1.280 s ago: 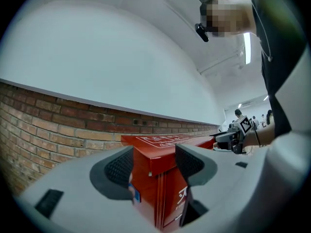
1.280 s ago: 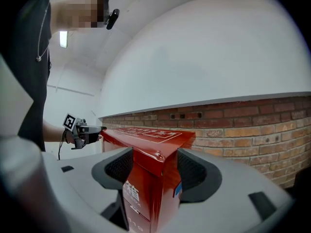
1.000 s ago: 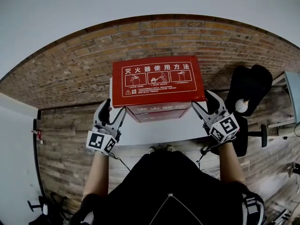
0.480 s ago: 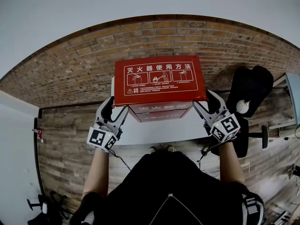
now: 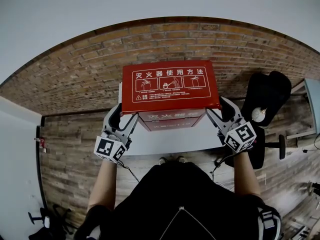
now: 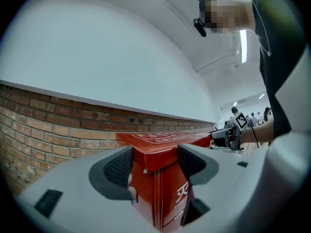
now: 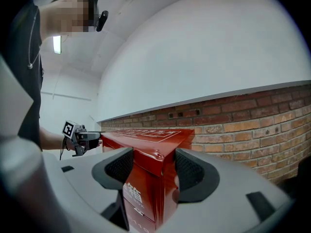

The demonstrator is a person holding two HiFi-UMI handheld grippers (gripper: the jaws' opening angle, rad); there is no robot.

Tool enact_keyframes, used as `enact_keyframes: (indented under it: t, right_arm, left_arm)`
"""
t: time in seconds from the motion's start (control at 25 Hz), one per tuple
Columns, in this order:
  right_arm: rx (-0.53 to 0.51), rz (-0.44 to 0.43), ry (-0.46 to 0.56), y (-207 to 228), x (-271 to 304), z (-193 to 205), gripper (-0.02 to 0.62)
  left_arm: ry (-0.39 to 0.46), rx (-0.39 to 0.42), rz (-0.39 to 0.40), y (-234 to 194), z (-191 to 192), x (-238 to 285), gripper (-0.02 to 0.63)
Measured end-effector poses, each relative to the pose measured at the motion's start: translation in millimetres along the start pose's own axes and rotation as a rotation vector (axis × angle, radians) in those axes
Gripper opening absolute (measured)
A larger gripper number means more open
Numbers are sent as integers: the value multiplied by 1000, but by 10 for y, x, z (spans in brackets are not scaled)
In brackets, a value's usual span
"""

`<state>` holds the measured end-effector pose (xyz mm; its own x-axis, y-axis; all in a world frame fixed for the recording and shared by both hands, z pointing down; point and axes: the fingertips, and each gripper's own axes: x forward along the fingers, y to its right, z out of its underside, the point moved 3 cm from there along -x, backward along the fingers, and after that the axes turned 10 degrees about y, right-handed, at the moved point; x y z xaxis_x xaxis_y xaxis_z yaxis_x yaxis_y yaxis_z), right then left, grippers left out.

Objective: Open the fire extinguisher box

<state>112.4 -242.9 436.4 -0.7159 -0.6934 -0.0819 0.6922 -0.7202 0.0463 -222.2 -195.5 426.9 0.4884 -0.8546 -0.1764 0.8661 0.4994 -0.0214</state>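
Since a second earlier my left tool [image 5: 122,118] had crept slightly right and up, and the red lid [image 5: 170,105] sat a touch further right; little else had changed. That tool stayed released, jaws spread astride the lid's front-left corner. The fire extinguisher box [image 5: 172,122] stood against the brick wall [image 5: 75,69] straight ahead of me, between the two tools. It was glossy red metal, its lid overhanging the front panel. White print on the lid read "灭火器使用方法" above three pictograms. The front panel showed "箱" and "BOX". My right tool [image 5: 216,111] was likewise unclenched, straddling the front-right corner.
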Motion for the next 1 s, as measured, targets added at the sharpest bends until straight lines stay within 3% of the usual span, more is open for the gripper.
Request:
enact_keyframes:
  t: [0.44,0.72,1.0]
  right_arm:
    - [24,-80,39,55,84,-503,272]
    - [-65,-107,95,191,290,-894,272]
    - [-94,-75,184,414,602,-1168,272]
  left_arm:
    - [62,-12,28,-50,-475,153,334]
    - [118,83,12,-164,-817,396,334]
    - [178,129,-11,-357,-1033,741,334]
